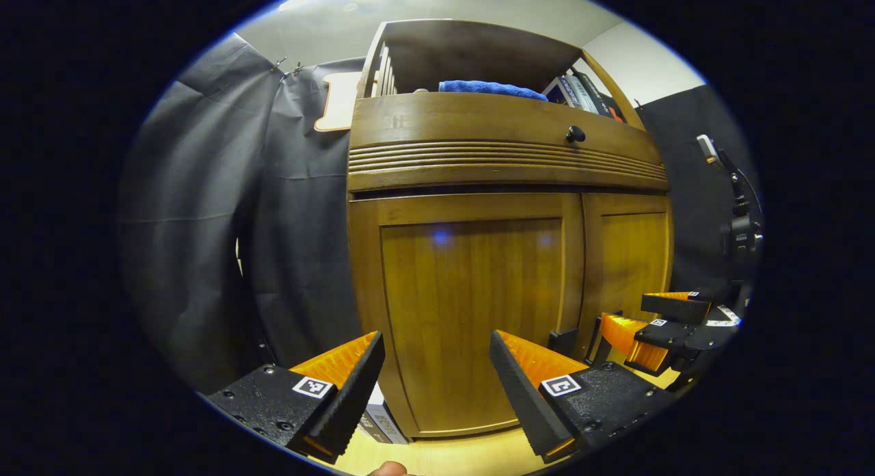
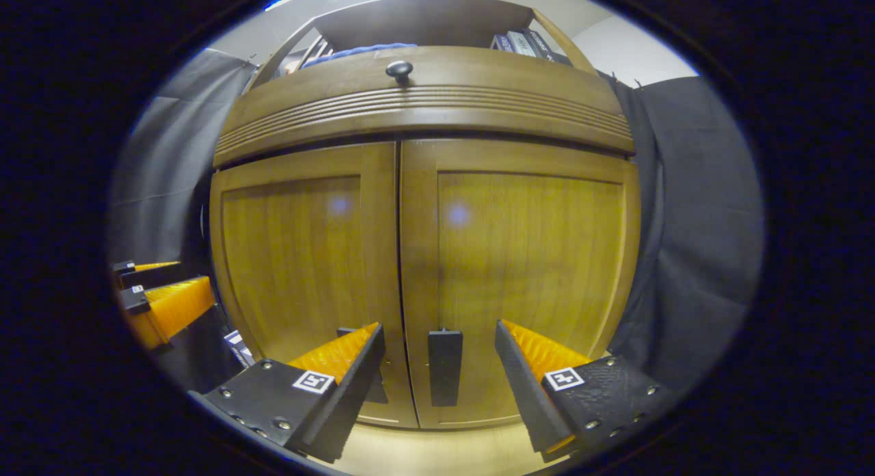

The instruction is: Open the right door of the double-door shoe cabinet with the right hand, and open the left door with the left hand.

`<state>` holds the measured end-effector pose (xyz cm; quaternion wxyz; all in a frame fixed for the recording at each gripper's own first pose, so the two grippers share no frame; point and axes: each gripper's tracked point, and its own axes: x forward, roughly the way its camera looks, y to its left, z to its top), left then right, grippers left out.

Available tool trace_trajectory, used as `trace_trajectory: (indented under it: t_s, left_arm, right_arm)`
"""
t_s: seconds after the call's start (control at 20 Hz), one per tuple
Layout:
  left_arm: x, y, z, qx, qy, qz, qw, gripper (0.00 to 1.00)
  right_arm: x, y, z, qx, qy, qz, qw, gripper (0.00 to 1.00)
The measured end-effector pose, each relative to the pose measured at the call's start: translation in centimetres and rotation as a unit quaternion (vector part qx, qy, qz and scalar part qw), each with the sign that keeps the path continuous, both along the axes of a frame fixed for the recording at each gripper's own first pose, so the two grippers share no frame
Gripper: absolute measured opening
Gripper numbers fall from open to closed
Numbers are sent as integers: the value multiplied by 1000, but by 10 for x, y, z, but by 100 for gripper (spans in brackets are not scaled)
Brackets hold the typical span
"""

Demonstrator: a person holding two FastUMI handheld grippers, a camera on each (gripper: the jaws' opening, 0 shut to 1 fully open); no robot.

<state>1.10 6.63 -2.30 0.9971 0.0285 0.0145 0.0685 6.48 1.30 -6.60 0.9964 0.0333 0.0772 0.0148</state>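
Note:
The wooden shoe cabinet has both doors shut. In the left gripper view the left door (image 1: 472, 312) fills the middle, with its dark handle (image 1: 564, 339) at its right edge. My left gripper (image 1: 436, 346) is open in front of this door's lower panel, to the left of the handle. The right gripper (image 1: 656, 325) shows farther right, by the right door (image 1: 636, 264). In the right gripper view the right door (image 2: 526, 271) carries a dark upright handle (image 2: 445, 366). It lies between the spread fingers of my open right gripper (image 2: 439, 339). The left door (image 2: 301, 257) and the left gripper (image 2: 164, 305) are to the left.
Above the doors runs a drawer front with a round dark knob (image 1: 575, 134). An open shelf on top holds a blue towel (image 1: 489, 87) and books (image 1: 581, 93). Black cloth hangs on both sides. Small boxes (image 1: 379, 421) stand at the cabinet's lower left on the pale floor. A stand (image 1: 742, 230) rises at the right.

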Motion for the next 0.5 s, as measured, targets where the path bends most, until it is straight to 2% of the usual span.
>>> trace_trajectory:
  t_s: [0.15, 0.2, 0.3, 0.4, 0.45, 0.5]
  left_arm:
    - [4, 8, -6, 0, 7, 10, 1000, 94]
    - [5, 9, -7, 0, 9, 13, 1000, 94]
    - [7, 13, -9, 1, 11, 17, 1000, 94]
    - [10, 17, -10, 1, 11, 21, 1000, 94]
    - [10, 19, -10, 2, 11, 24, 1000, 94]
    - [10, 20, -11, 1, 12, 26, 1000, 94]
  right_arm:
    - [14, 0, -13, -8, 14, -4, 1000, 96]
    - [19, 0, -19, -10, 20, -3, 1000, 79]
    - [29, -1, -30, -13, 35, -8, 999, 75]
    - [33, -6, -36, -15, 45, -17, 999, 58]
    - [36, -4, -41, -13, 54, -12, 998, 58]
    - [50, -2, -52, -3, 63, -11, 998, 52]
